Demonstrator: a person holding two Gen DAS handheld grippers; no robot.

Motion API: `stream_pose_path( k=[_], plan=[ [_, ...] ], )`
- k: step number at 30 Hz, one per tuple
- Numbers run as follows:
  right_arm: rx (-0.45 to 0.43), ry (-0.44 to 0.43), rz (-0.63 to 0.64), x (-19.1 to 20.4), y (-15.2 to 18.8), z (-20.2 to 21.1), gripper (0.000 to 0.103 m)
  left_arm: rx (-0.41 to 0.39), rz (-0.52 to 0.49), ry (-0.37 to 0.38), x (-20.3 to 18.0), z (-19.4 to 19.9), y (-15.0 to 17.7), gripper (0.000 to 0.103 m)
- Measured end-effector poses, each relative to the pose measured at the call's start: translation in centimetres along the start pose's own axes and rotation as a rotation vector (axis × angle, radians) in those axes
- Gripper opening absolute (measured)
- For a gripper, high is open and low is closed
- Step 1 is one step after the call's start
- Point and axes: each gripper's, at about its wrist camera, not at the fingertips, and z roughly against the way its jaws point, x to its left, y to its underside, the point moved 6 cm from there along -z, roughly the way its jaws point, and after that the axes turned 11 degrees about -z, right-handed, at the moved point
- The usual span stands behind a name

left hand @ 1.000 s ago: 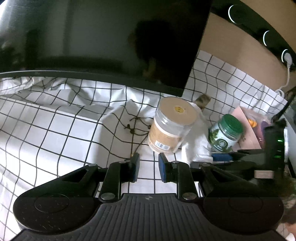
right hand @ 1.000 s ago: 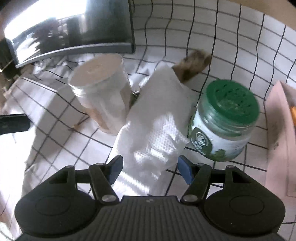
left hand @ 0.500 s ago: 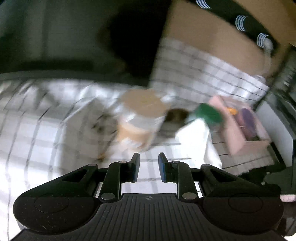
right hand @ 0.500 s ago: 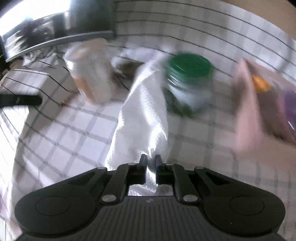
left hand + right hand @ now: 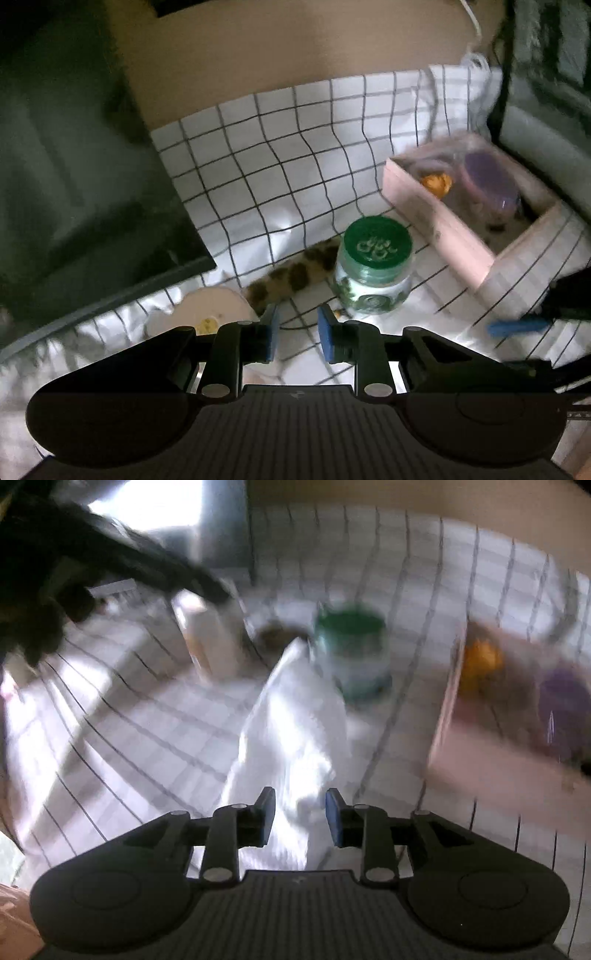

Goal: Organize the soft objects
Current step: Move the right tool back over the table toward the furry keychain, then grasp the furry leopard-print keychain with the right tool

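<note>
While the right gripper (image 5: pixel 300 819) has just been opening, its pads stand apart around the white cloth (image 5: pixel 291 734) at lower centre, not pressing it. Also opening, the left gripper (image 5: pixel 295 338) holds nothing, below the green-lidded jar (image 5: pixel 375 271) and spotted plush (image 5: pixel 291 273).

jars: two, green-lid jar (image 5: pixel 373 273) and tan-lid jar (image 5: pixel 214 314) | white towel (image 5: pixel 291 731): one | spotted soft toy (image 5: pixel 291 275): one | pink box (image 5: pixel 443 229): one

White tablecloth (image 5: pixel 280 155) with a black grid; green-lidded jar (image 5: pixel 375 269); brown-spotted plush (image 5: pixel 295 275); pink box (image 5: pixel 443 229); blurred, seemingly white towel (image 5: pixel 291 738).
</note>
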Motion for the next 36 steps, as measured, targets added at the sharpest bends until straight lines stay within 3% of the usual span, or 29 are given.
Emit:
stream_pose_path(
  k=[2, 4, 6, 10, 14, 17, 24, 26, 27, 28, 30, 32, 36],
  plan=[
    [-0.088, -0.032, 0.062, 0.7, -2.6, 1.5, 0.037, -0.004, 0.099, 0.017, 0.4, 0.3, 1.4, 0.028],
    [-0.182, -0.026, 0.149, 1.5, -6.2, 2.5, 0.058, -0.003, 0.182, 0.018, 0.7, 0.3, 3.1, 0.027],
    [-0.186, -0.07, 0.237, 2.6, -9.6, 2.1, 0.058, -0.009, 0.266, 0.016, 1.2, 0.4, 5.1, 0.026],
    [0.051, -0.211, 0.468, 5.5, -14.8, -2.4, 0.058, -0.086, 0.432, 0.042, 1.9, 1.1, 9.0, 0.026],
    [0.248, -0.16, 0.737, 7.7, -17.5, -8.4, 0.057, -0.147, 0.575, 0.086, 1.5, 1.4, 12.9, 0.026],
    [0.371, -0.132, 0.783, 8.0, -18.6, -12.8, 0.055, -0.159, 0.644, 0.104, 1.3, 1.9, 15.5, 0.026],
    [0.525, -0.106, 0.848, 7.1, -17.0, -19.0, 0.048, -0.168, 0.776, 0.044, 3.1, 3.0, 19.3, 0.025],
    [0.547, -0.09, 0.845, 6.7, -16.8, -20.0, 0.038, -0.175, 0.814, 0.02, 3.9, 3.0, 19.5, 0.025],
    [0.556, -0.083, 0.842, 6.4, -16.7, -20.4, 0.022, -0.173, 0.828, 0.013, 4.2, 2.8, 19.4, 0.025],
    [0.557, -0.074, 0.833, 6.1, -16.6, -20.7, 0.01, -0.169, 0.835, 0.01, 4.2, 2.7, 19.3, 0.025],
    [0.532, -0.06, 0.797, 5.7, -17.1, -20.4, 0.006, -0.172, 0.831, 0.012, 4.2, 2.8, 18.7, 0.025],
    [0.441, -0.059, 0.758, 5.4, -18.6, -18.6, 0.0, -0.187, 0.812, 0.029, 3.9, 3.0, 18.0, 0.025],
    [0.233, -0.114, 0.566, 4.7, -22.4, -11.3, 0.0, -0.177, 0.781, 0.048, 3.4, 2.8, 16.5, 0.025]
  ],
)
